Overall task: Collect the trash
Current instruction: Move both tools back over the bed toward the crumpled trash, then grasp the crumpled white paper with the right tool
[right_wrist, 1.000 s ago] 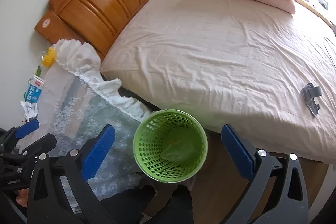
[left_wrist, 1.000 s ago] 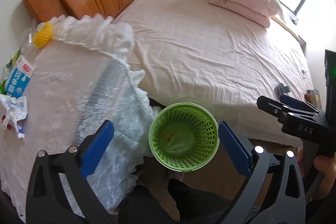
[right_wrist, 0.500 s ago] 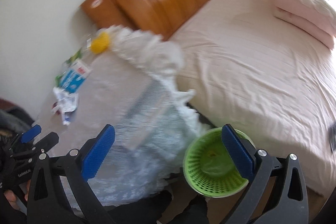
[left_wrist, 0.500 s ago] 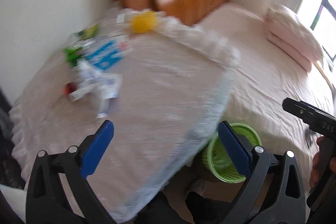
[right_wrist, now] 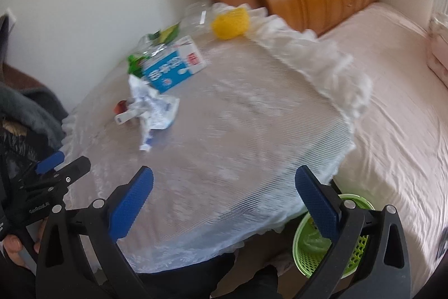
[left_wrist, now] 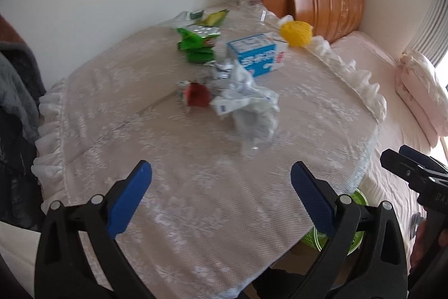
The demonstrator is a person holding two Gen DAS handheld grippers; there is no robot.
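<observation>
Mid-bench, toward wall edge: crumpled paper (left_wrist: 249, 105) straight ahead of left claw (left_wrist: 221, 187); both claws wide, empty; right claw (right_wrist: 224, 189) farther.

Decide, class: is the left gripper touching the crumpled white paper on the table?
Apart. The left wrist view shows the left gripper open, with bare lace tablecloth between its fingertips and the crumpled white paper.
</observation>
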